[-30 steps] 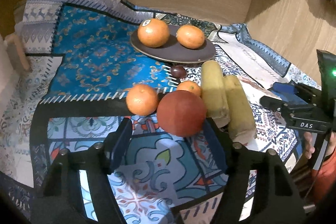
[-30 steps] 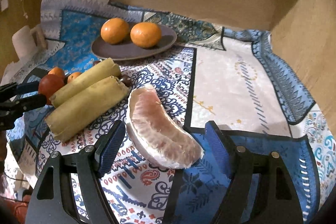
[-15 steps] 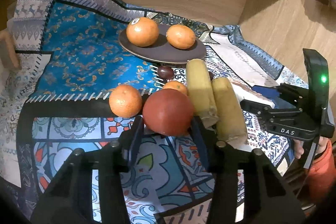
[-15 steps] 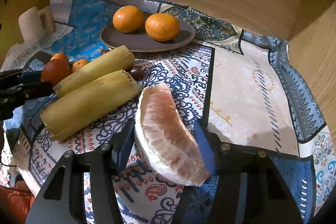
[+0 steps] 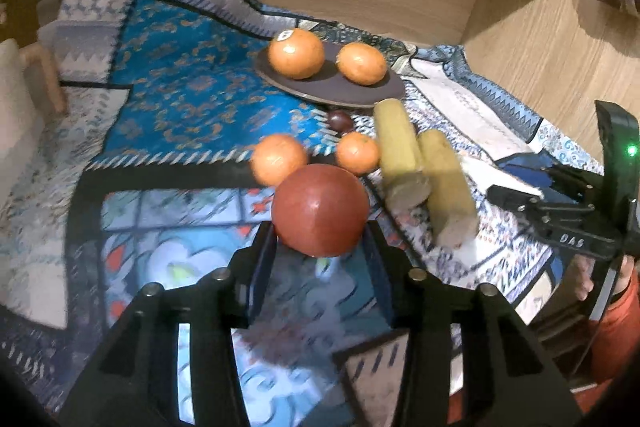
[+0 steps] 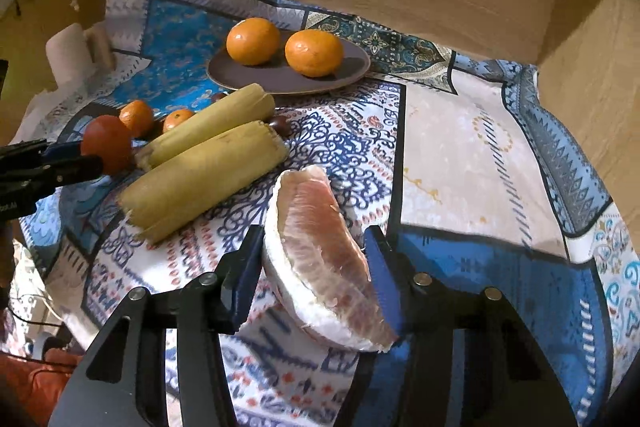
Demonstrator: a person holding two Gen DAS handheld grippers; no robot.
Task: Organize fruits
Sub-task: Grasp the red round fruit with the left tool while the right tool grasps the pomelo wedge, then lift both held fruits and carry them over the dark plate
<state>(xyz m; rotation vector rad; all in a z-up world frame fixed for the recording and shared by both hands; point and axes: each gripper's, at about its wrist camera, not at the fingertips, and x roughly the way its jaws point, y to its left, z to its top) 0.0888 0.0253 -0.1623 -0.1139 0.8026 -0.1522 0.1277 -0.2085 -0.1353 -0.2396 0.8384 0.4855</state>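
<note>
Two grips are closing at once: the left gripper (image 5: 320, 247) has just narrowed onto the red tomato (image 5: 320, 209), the right gripper (image 6: 314, 261) onto the pomelo wedge (image 6: 324, 259). Lift both straight up, gently. Sugarcane pieces (image 6: 208, 171) crowd between; open cloth (image 6: 460, 147) lies right, the plate (image 6: 348, 75) far.

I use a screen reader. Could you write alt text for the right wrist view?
The right gripper has just closed its fingers on a peeled pomelo wedge over a patterned cloth. Behind lie two corn cobs and a plate holding two oranges.
</note>
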